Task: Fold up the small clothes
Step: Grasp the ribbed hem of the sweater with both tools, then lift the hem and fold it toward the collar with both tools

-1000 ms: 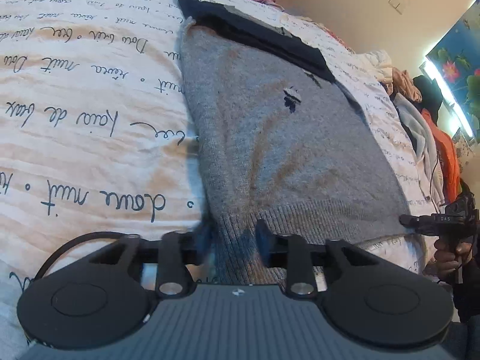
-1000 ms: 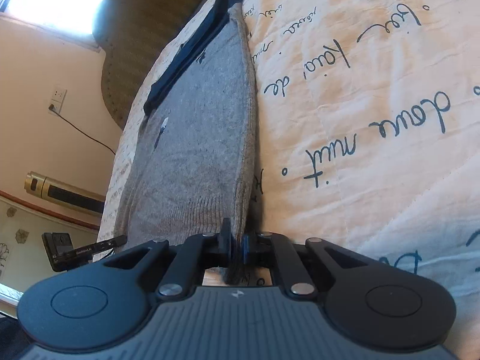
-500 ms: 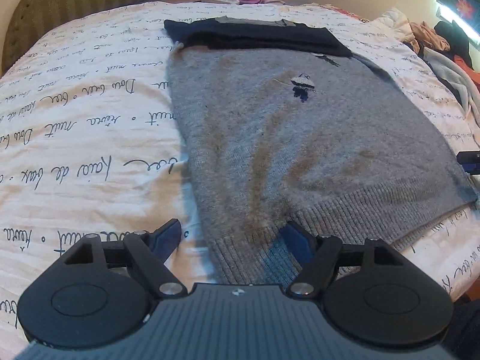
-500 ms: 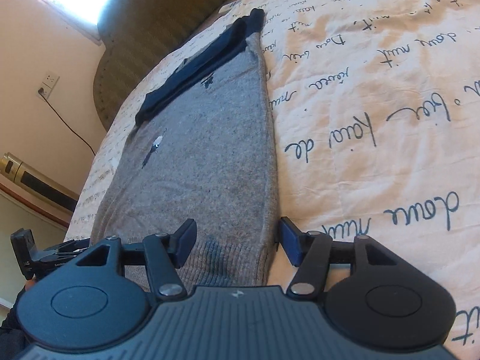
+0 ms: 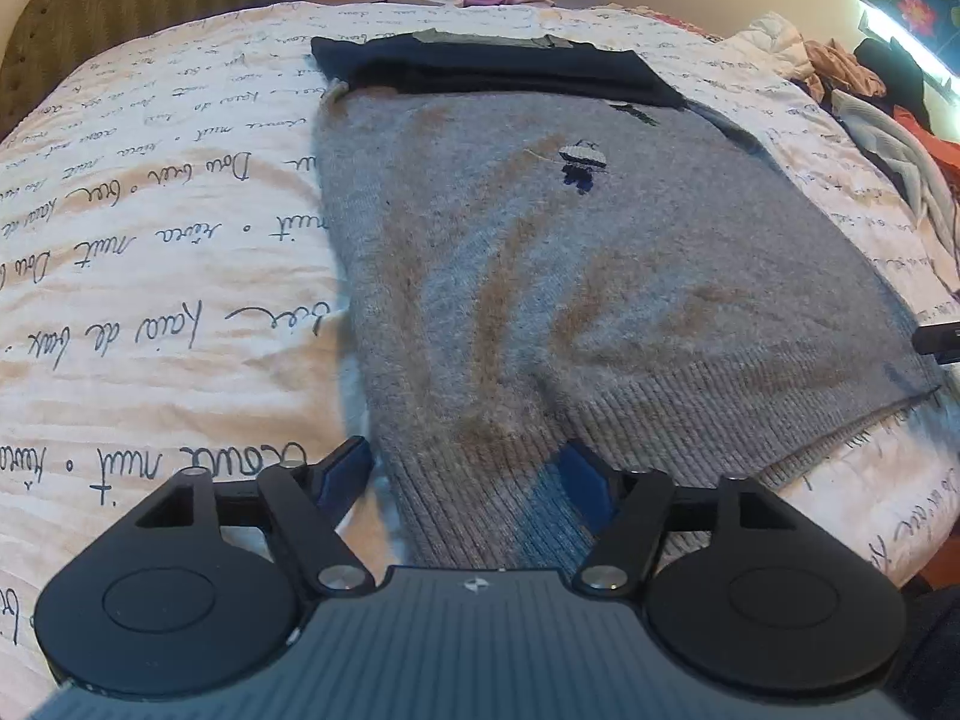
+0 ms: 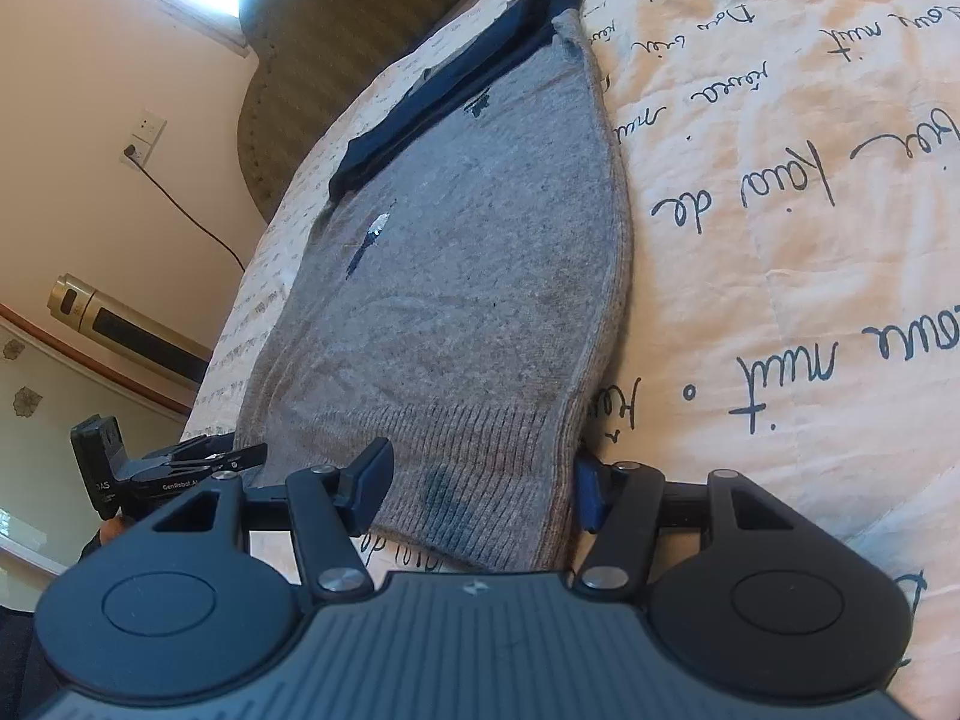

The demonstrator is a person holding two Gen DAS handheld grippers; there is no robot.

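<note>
Two grippers, both with jaws spread apart and holding nothing. Left gripper (image 5: 465, 468) sits at the ribbed hem of a gray sweater (image 5: 600, 276), one finger on the bedspread beside the sweater's edge, the other over the hem. Right gripper (image 6: 480, 483) sits at the hem's other corner, fingers straddling the folded side edge. Sweater lies flat on a cream bedspread (image 5: 150, 252) printed with cursive writing, small dark emblem (image 5: 581, 163) on the chest, dark navy band (image 5: 492, 69) across the far end. Pile of clothes (image 5: 900, 114) at the far right bed edge. Wall socket with cord (image 6: 144, 135) and a gold heater (image 6: 120, 324) show in the right wrist view.
</note>
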